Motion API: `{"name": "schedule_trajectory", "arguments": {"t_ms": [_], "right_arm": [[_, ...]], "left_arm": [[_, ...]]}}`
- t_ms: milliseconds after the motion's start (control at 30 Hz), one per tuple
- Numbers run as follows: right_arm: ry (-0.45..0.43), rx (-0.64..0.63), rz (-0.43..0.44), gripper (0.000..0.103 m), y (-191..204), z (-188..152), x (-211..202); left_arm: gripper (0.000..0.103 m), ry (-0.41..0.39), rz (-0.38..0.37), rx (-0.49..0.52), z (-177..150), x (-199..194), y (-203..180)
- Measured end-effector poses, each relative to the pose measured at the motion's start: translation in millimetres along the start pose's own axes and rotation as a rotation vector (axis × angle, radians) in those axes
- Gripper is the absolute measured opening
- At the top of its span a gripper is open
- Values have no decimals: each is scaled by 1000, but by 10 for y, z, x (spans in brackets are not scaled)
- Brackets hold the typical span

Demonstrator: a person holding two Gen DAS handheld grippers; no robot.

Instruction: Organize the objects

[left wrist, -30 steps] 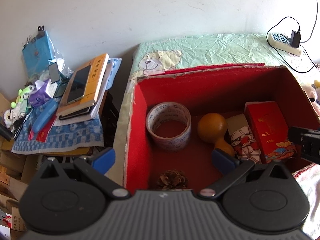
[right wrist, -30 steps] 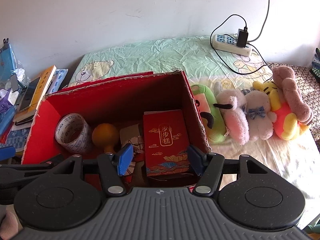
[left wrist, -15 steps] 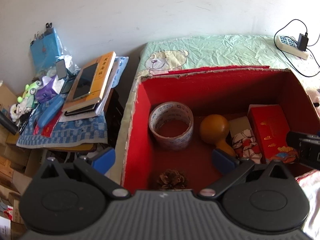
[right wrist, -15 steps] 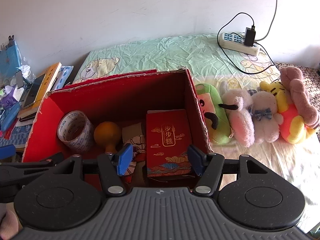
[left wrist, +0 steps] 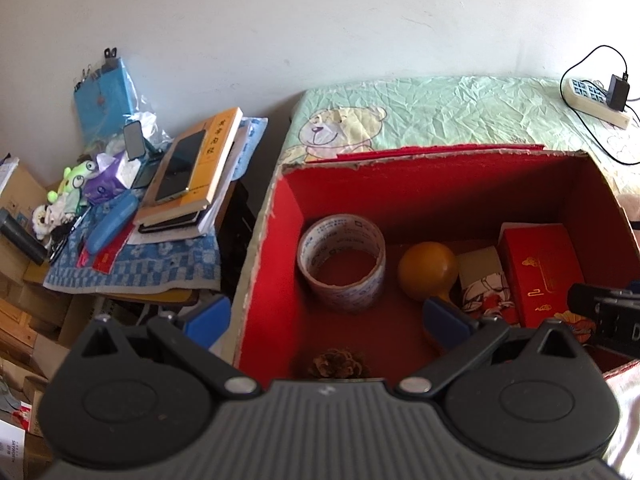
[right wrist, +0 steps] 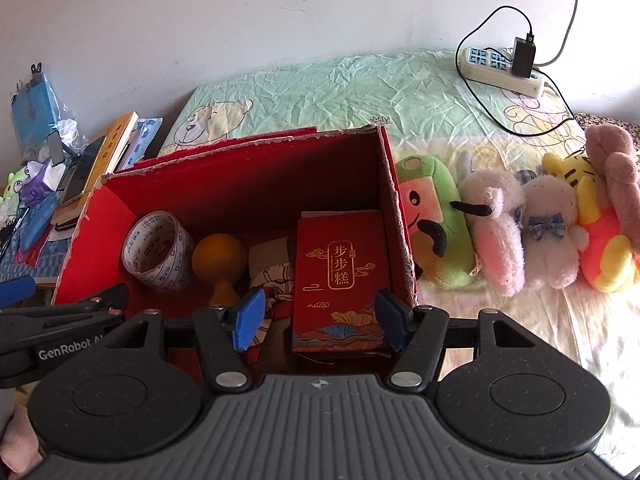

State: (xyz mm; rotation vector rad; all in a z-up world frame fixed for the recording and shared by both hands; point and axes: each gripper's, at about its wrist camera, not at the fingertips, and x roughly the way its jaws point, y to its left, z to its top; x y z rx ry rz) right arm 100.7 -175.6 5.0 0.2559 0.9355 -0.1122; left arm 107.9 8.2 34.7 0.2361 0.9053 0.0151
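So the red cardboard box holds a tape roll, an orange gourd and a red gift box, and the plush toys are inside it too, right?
Not quite. The right wrist view shows the plush toys lying on the bed beside the red cardboard box, outside it. The tape roll, orange gourd and red gift box are inside.

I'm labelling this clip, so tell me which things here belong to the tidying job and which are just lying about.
Job:
open red cardboard box
clear printed tape roll
orange gourd
red gift carton with gold lettering
brown pine cone
row of plush toys

Lying about:
white power strip
stacked books
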Motion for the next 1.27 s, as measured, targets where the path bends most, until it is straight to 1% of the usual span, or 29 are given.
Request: {"name": "schedule_trajectory", "arguments": {"t_ms": [300, 633, 967, 1133, 1233, 1267], "right_arm": [[-3, 30, -1, 64, -4, -30, 20], [3, 7, -10, 65, 44, 12, 28], [-3, 25, 7, 65, 64, -73, 29], [-10, 38, 9, 65, 80, -62, 14], [-29, 34, 8, 65, 113, -39, -22], [-34, 32, 9, 65, 119, -42, -31]], "left_arm": [[103, -6, -20, 28, 10, 64, -17], [103, -3, -40, 27, 10, 75, 6], [103, 0, -51, 52, -40, 122, 12], [102, -28, -47, 62, -12, 75, 29], [102, -64, -19, 56, -4, 26, 55], [102, -64, -29, 51, -3, 24, 68]]}}
